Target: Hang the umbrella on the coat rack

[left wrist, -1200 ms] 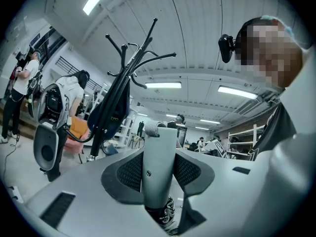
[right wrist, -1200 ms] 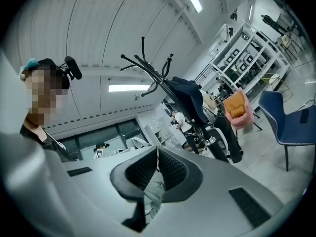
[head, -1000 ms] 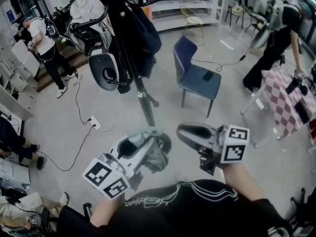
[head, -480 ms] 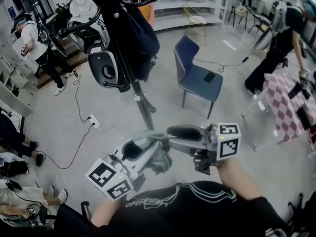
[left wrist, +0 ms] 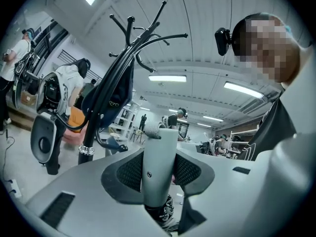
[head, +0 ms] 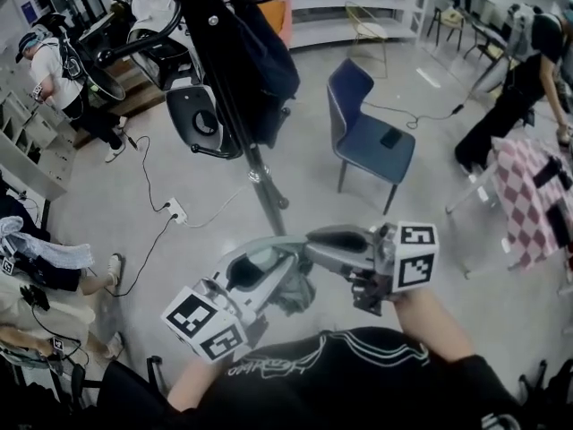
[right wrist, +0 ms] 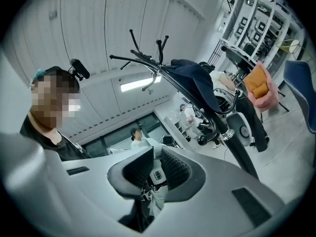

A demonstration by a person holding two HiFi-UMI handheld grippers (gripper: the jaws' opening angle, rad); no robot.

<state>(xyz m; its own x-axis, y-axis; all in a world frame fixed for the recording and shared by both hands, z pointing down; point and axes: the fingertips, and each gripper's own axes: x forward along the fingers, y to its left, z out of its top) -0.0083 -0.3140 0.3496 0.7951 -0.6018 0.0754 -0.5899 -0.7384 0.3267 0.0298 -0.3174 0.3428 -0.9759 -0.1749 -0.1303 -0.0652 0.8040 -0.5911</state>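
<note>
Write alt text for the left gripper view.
A grey umbrella handle stands upright, clamped between the left gripper's dark pads. Behind it rises a black coat rack with a dark jacket hanging on it. The person holding it shows at the right edge.

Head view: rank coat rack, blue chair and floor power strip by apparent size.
1. coat rack: largest, but it is nearest the camera and cropped at the top, which inflates it
2. blue chair
3. power strip: clearly smallest

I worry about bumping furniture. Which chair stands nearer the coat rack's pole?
The blue chair, just right of the coat rack's pole in the head view; the yellow wire chair stands farther back, by the white shelves.
</note>
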